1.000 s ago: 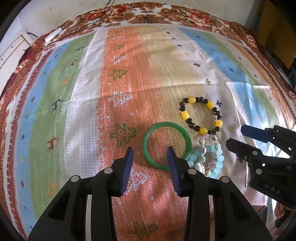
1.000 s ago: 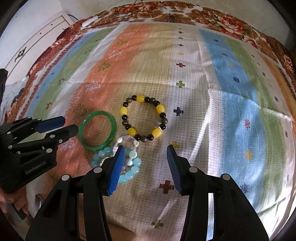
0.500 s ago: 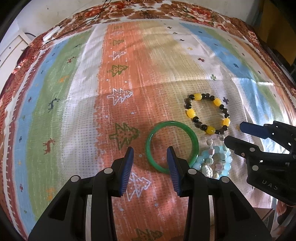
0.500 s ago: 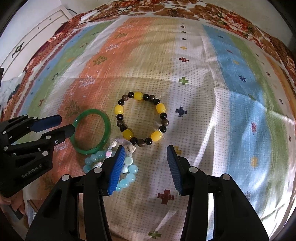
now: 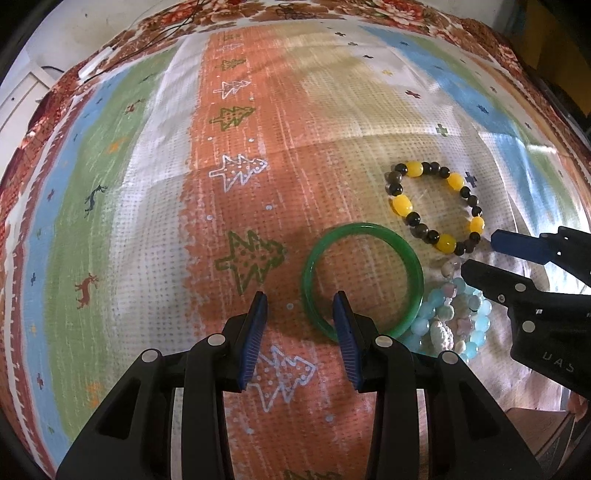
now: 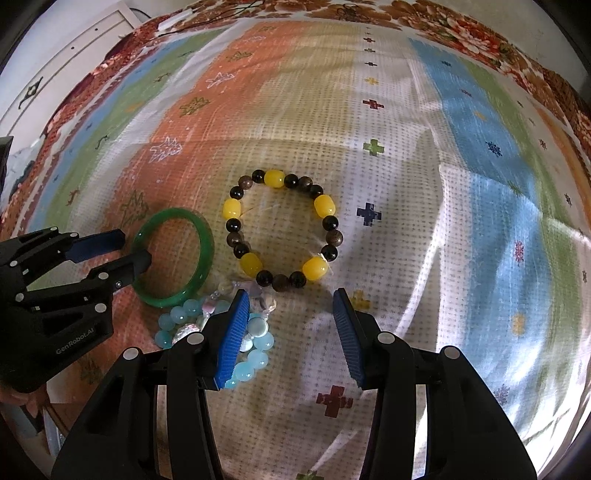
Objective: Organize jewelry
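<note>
A green bangle lies flat on the striped cloth; it also shows in the right wrist view. A yellow and dark bead bracelet lies just beyond it, and shows in the right wrist view. A light blue bead bracelet lies bunched beside the bangle, also in the right wrist view. My left gripper is open, its right finger over the bangle's near rim. My right gripper is open, just short of the yellow bracelet, left finger over the blue beads.
The striped patterned cloth covers the whole surface, with a floral border at the far edge. White furniture stands beyond the cloth's left side. The near edge of the surface drops off below the blue beads.
Both grippers have moved forward and lower toward the jewelry. The left gripper's fingers now straddle the bangle's near rim; the right gripper has closed in on the yellow bracelet. The jewelry has not moved.
</note>
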Demonstrator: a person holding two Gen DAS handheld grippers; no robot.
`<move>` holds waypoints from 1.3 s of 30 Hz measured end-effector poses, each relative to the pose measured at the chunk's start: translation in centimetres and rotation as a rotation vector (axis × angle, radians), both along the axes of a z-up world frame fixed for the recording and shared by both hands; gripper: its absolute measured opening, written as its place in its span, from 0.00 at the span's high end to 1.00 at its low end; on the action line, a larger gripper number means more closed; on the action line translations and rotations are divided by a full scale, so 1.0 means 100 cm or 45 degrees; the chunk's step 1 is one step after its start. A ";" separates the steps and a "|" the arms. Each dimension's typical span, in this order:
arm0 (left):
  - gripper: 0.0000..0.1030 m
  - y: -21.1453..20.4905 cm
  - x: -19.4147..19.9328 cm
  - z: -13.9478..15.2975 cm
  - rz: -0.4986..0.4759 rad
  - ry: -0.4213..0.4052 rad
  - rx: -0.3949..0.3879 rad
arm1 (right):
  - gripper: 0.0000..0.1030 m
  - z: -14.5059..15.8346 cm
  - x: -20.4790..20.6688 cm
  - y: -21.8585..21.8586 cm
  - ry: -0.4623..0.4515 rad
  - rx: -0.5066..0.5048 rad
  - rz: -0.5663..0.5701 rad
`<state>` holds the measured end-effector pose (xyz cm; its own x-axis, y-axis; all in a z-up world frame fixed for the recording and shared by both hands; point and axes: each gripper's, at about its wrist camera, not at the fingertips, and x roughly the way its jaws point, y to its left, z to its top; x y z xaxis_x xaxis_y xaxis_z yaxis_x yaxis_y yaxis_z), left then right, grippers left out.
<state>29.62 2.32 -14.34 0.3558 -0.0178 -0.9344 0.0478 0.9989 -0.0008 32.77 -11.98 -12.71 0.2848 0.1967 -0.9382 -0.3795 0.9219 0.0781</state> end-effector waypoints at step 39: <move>0.92 0.002 -0.014 0.034 -0.001 -0.068 -0.044 | 0.90 0.045 -0.028 0.008 -0.072 0.102 0.074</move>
